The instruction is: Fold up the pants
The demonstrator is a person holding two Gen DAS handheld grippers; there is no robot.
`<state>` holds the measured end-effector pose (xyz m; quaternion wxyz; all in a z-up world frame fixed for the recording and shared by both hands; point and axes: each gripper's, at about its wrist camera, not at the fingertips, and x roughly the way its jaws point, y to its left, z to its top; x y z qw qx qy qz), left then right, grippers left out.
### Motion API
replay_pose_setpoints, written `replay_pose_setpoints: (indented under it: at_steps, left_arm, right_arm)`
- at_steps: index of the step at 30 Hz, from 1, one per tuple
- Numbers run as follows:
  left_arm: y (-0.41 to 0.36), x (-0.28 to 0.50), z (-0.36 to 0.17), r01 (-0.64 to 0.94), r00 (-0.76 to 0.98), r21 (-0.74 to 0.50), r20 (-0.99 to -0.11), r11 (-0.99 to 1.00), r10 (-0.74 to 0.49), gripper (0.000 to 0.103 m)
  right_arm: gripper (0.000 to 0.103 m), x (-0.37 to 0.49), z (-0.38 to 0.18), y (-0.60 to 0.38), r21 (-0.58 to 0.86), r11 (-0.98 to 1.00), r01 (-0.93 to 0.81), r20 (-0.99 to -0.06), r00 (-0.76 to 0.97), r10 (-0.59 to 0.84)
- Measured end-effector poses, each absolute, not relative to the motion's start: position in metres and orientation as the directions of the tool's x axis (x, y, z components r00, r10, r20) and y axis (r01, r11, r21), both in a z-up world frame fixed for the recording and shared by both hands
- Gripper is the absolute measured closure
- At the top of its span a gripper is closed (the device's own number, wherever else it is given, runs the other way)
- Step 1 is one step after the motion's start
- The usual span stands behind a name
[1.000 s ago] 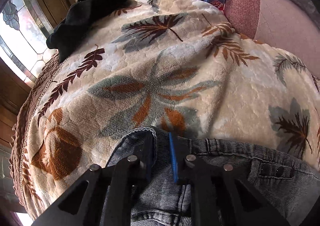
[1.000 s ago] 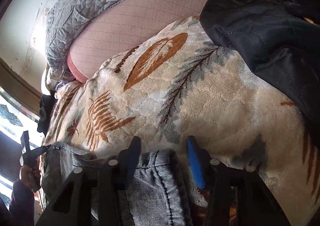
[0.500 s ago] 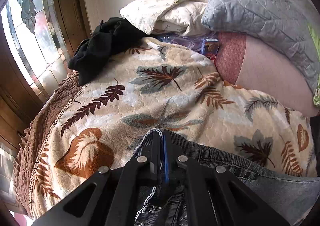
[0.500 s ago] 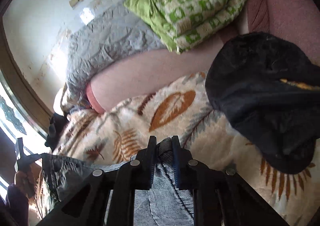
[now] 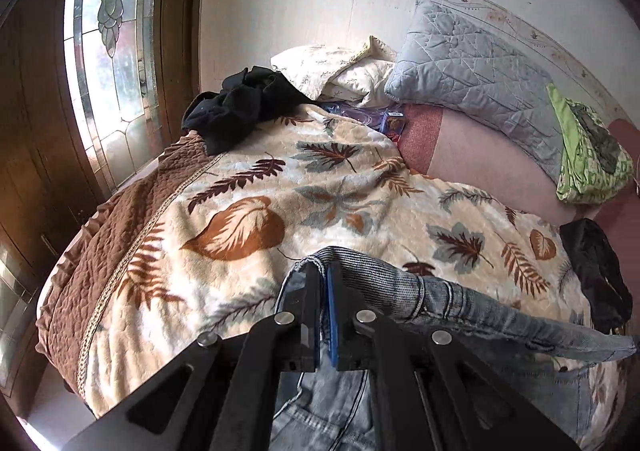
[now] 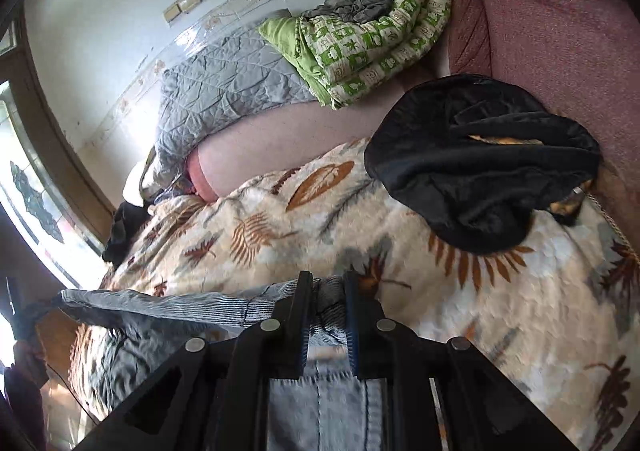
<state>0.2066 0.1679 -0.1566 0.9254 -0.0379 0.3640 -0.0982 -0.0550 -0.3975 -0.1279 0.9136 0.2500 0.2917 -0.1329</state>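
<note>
Grey-blue denim pants [image 5: 460,303] hang by the waistband between my two grippers, lifted above a leaf-patterned blanket [image 5: 248,227] on a bed. My left gripper [image 5: 323,271] is shut on one end of the waistband. My right gripper [image 6: 327,283] is shut on the other end of the pants [image 6: 168,305], with cloth bunched between its jaws. The waistband stretches taut from one gripper to the other, and the legs hang below, hidden by the gripper bodies. The left gripper also shows at the far left of the right wrist view [image 6: 24,311].
A black garment [image 5: 236,107] lies at the blanket's far left corner and a black jacket [image 6: 480,159] at the right. A grey quilted pillow [image 5: 472,79], white pillows [image 5: 340,67] and a green patterned quilt [image 6: 368,35] lie by the wall. A stained-glass window [image 5: 112,51] stands on the left.
Both grippers closed on the waistband and rose, lifting the pants off the blanket. The views tilted up so the wall and pillows now show.
</note>
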Motion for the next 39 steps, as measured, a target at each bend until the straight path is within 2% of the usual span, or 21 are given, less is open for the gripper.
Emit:
replay_pose_setpoints:
  at_steps: [3, 7, 9, 11, 14, 18, 22, 24, 27, 29, 32, 39]
  left_arm:
    - [0.192, 0.164, -0.194, 0.147, 0.672, -0.095, -0.721, 0.985, -0.17, 0.1]
    - [0.215, 0.14, -0.268, 0.11, 0.501, -0.03, -0.861, 0.994, -0.081, 0.096]
    - [0.229, 0.128, -0.281, 0.055, 0.475, -0.008, -0.879, 0.998, -0.033, 0.096]
    - [0.239, 0.116, -0.275, 0.043, 0.494, -0.007, -0.869, 0.999, -0.027, 0.096]
    - [0.238, 0.106, -0.246, 0.031, 0.563, 0.004, -0.826, 1.0, -0.014, 0.096]
    - [0.192, 0.099, -0.202, 0.127, 0.656, -0.027, -0.747, 0.992, -0.104, 0.096]
    - [0.115, 0.097, -0.188, 0.267, 0.654, -0.07, -0.719, 0.961, -0.234, 0.096]
    - [0.076, 0.095, -0.192, 0.319, 0.642, -0.072, -0.717, 0.945, -0.271, 0.096]
    - [0.023, 0.096, -0.209, 0.35, 0.591, -0.089, -0.751, 0.932, -0.294, 0.096]
    - [-0.004, 0.096, -0.227, 0.371, 0.547, -0.115, -0.775, 0.921, -0.317, 0.096]
    - [-0.039, 0.089, -0.251, 0.405, 0.528, -0.077, -0.794, 0.911, -0.302, 0.096]
    - [-0.061, 0.063, -0.306, 0.48, 0.443, -0.052, -0.847, 0.876, -0.293, 0.096]
  right_arm:
    - [0.088, -0.089, -0.145, -0.375, 0.348, 0.865, 0.36, -0.673, 0.738, -0.036]
    - [0.085, -0.109, -0.191, -0.355, 0.278, 0.891, 0.358, -0.838, 0.544, 0.043]
    - [0.085, -0.12, -0.203, -0.356, 0.222, 0.895, 0.388, -0.888, 0.459, 0.022]
    - [0.085, -0.133, -0.197, -0.36, 0.208, 0.892, 0.401, -0.885, 0.466, -0.003]
    - [0.083, -0.145, -0.176, -0.373, 0.258, 0.865, 0.43, -0.846, 0.532, -0.012]
    - [0.074, -0.123, -0.161, -0.382, 0.292, 0.825, 0.484, -0.811, 0.582, -0.055]
    - [0.073, -0.085, -0.171, -0.385, 0.377, 0.784, 0.494, -0.777, 0.629, -0.023]
    - [0.073, -0.066, -0.178, -0.384, 0.442, 0.769, 0.461, -0.741, 0.672, 0.023]
    - [0.073, -0.036, -0.185, -0.369, 0.415, 0.799, 0.434, -0.742, 0.67, 0.021]
    - [0.073, -0.017, -0.19, -0.356, 0.423, 0.821, 0.384, -0.74, 0.67, 0.068]
    - [0.073, 0.006, -0.203, -0.346, 0.419, 0.831, 0.365, -0.755, 0.648, 0.096]
    - [0.073, 0.029, -0.235, -0.341, 0.392, 0.833, 0.39, -0.821, 0.558, 0.125]
